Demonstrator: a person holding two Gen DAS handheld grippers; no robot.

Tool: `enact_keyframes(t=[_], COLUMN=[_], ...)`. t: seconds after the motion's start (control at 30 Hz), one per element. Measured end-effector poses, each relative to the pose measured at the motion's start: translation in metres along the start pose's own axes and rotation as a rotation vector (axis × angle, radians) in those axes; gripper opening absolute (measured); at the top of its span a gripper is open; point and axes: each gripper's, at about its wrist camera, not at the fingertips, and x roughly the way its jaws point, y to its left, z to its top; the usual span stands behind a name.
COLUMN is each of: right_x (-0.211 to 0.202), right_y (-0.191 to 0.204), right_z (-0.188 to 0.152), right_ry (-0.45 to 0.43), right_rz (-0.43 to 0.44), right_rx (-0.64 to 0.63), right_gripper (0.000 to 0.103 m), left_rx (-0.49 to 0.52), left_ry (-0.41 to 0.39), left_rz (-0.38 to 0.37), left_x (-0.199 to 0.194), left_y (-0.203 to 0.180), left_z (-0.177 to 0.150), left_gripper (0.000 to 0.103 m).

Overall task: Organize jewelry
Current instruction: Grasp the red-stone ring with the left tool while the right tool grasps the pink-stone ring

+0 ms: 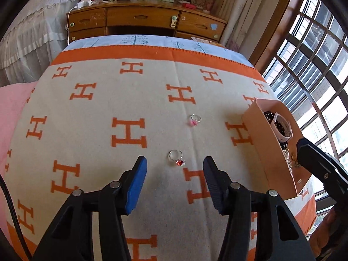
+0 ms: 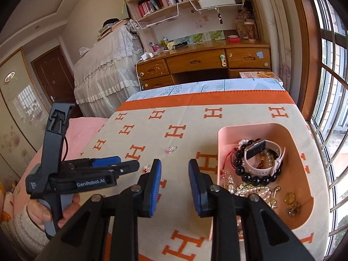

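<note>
A silver ring with a red stone (image 1: 176, 158) lies on the cream blanket with orange H marks (image 1: 108, 100). My left gripper (image 1: 174, 159) hangs open over it, and the ring shows in the gap between the pads, touching neither. Farther off lies a second ring with a pink stone (image 1: 195, 120). In the right wrist view my right gripper (image 2: 175, 163) is open and empty, just left of the pink box (image 2: 224, 134). Inside that box are a black bead bracelet (image 2: 250, 177), a white-strap watch (image 2: 256, 150) and pearl and gold pieces. The red ring (image 2: 146, 168) sits beside the left gripper (image 2: 129, 162).
The pink box (image 1: 261, 143) stands near the bed's right edge, by a barred window (image 1: 315, 65). Beyond the foot of the bed is a wooden desk (image 1: 143, 19). Pink bedding (image 1: 13, 108) lies on the left. A hand (image 2: 65, 213) grips the left gripper's handle.
</note>
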Motion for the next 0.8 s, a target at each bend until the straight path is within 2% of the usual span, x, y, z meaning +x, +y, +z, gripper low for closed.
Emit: enact_keyframes(t=[0.1, 0.2, 0.3, 0.37, 0.47, 0.6, 0.8], right_x=[0.006, 0.011, 0.015, 0.018, 0.022, 0.026, 0.037], right_y=[0.004, 0.006, 0.005, 0.004, 0.001, 0.000, 0.006], right_z=[0.000, 0.000, 0.000, -0.001, -0.001, -0.002, -0.001], right_ry=[0.013, 0.019, 0.025, 0.029, 0.036, 0.045, 0.071], right_rz=[0.004, 0.006, 0.009, 0.008, 0.010, 0.014, 0.014], right_rx=[-0.004, -0.004, 0.003, 0.008, 0.022, 0.031, 0.011], right_gripper=[0.026, 0.026, 0.026, 0.026, 0.026, 0.026, 0.026], left_rx=[0.006, 0.020, 0.042, 0.054, 0.082, 0.086, 0.061], left_ry=[0.014, 0.017, -0.002, -0.013, -0.019, -0.022, -0.053], left_rz=[0.014, 0.037, 0.075, 0.090, 0.114, 0.079, 0.073], left_x=[0.013, 0.023, 0.028, 0.029, 0.030, 0.026, 0.012], left_y=[-0.003, -0.007, -0.012, -0.014, -0.017, -0.012, 0.003], left_z=[-0.004, -0.005, -0.005, -0.004, -0.004, -0.007, -0.016], left_gripper=[0.037, 0.032, 0.023, 0.023, 0.012, 0.012, 0.012])
